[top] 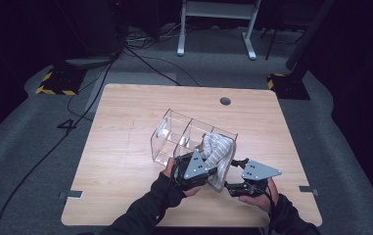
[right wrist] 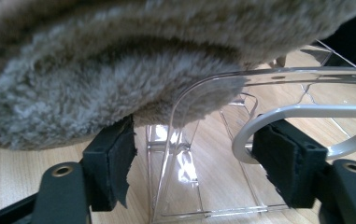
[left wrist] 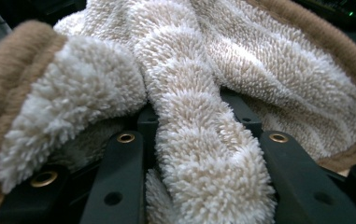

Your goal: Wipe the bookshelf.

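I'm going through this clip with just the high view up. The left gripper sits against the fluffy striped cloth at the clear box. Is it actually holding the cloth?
Observer: Yes. In the left gripper view, the left gripper has a fold of the cloth pinched between its jaws.
Operator: Is the right gripper gripping the box?
Observer: It seems not. In the right gripper view, the right gripper has its jaws wide apart on either side of the box corner, with a gap at one pad.
Operator: Is the cloth fully inside?
Observer: No. That same view shows its underside bulging out past the box's rim, above the table.
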A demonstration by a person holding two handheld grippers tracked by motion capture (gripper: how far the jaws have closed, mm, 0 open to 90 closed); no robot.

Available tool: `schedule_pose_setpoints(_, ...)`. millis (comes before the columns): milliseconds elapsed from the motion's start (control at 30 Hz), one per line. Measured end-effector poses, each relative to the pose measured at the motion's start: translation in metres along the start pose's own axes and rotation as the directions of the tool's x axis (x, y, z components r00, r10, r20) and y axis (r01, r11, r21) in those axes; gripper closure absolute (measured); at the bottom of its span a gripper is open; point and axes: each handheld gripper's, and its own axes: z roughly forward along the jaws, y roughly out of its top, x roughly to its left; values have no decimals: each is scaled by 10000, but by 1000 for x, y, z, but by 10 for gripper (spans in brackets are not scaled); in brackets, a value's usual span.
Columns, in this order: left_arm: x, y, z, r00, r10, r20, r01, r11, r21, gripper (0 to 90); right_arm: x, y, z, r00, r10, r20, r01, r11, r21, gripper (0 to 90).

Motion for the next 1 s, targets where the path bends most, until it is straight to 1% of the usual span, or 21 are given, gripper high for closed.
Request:
schedule_pose_setpoints(67,1,2,1,9999,116,-65,-115,9999,120,659,1,0,0,10000,-2,-87,2,10000,-40,321)
schedule_pose_setpoints(100,1,2,3,9994,303,-138,-298,9991,307,659,2,0,0,9999,-62,-93,62,10000,-25,320)
schedule_pose_setpoints(133,1,0,5,9993,354,-107,-348,9982,494,660,4,1,0,9998,-150,-99,150,9999,25,313)
schedule_pose_setpoints(167,0,-2,7,9987,502,-21,-499,9959,751,661,6,1,0,9998,-148,-108,149,9999,49,300)
schedule_pose_setpoints(200,-2,-4,8,9965,821,-154,-804,9928,886,661,7,2,0,9998,-171,-142,172,9998,84,297)
schedule_pose_setpoints(233,-4,-4,7,9957,905,-184,-884,9914,962,661,8,2,0,9996,-227,-195,230,9997,121,296)
schedule_pose_setpoints(400,-8,-11,6,9937,1122,59,-1119,9831,1446,661,17,3,-2,9983,-289,-508,295,9995,100,284)
schedule_pose_setpoints(433,-9,-15,7,9935,1118,218,-1139,9801,1629,662,19,4,-2,9978,-335,-571,340,9994,83,285)
schedule_pose_setpoints(467,-9,-15,7,9935,1118,218,-1139,9801,1629,663,19,4,-2,9978,-335,-571,340,9994,83,285)
schedule_pose_setpoints(567,-11,-29,10,9946,930,465,-1005,9740,2029,664,24,4,-2,9967,-399,-710,403,9992,48,293)
schedule_pose_setpoints(667,-4,-44,9,9941,276,1047,-464,9823,1817,663,26,3,-2,9964,-416,-735,412,9991,-79,304)
schedule_pose_setpoints(700,-2,-50,10,9922,37,1248,-269,9823,1851,663,25,3,-2,9965,-356,-753,350,9993,-94,308)
schedule_pose_setpoints(733,-1,-57,13,9892,-161,1456,-140,9790,2034,663,25,2,-2,9960,-343,-822,331,9993,-159,310)
schedule_pose_setpoints(767,0,-63,16,9882,-196,1518,-158,9735,2282,663,25,2,-2,9960,-305,-842,292,9994,-172,337)
schedule_pose_setpoints(800,0,-68,19,9878,-68,1553,-346,9644,2623,661,25,2,-2,9957,-255,-887,245,9996,-117,381)
schedule_pose_setpoints(833,2,-72,21,9874,56,1582,-510,9574,2842,659,25,1,-2,9944,-222,-1036,224,9997,7,384)
schedule_pose_setpoints(867,4,-75,20,9853,3,1709,-481,9601,2755,657,27,0,0,9939,-259,-1069,278,9995,161,385)
schedule_pose_setpoints(900,8,-76,20,9828,-143,1840,-362,9627,2680,657,30,0,2,9951,-421,-899,445,9987,252,385)
schedule_pose_setpoints(933,8,-76,20,9828,-143,1840,-362,9627,2680,657,30,0,2,9951,-421,-899,445,9987,252,385)
schedule_pose_setpoints(967,10,-76,18,9838,-134,1787,-359,9622,2699,657,31,-1,2,9951,-560,-816,588,9977,323,399)
schedule_pose_setpoints(1000,10,-75,17,9851,16,1721,-477,9634,2637,656,31,-1,3,9943,-418,-986,446,9986,272,430)
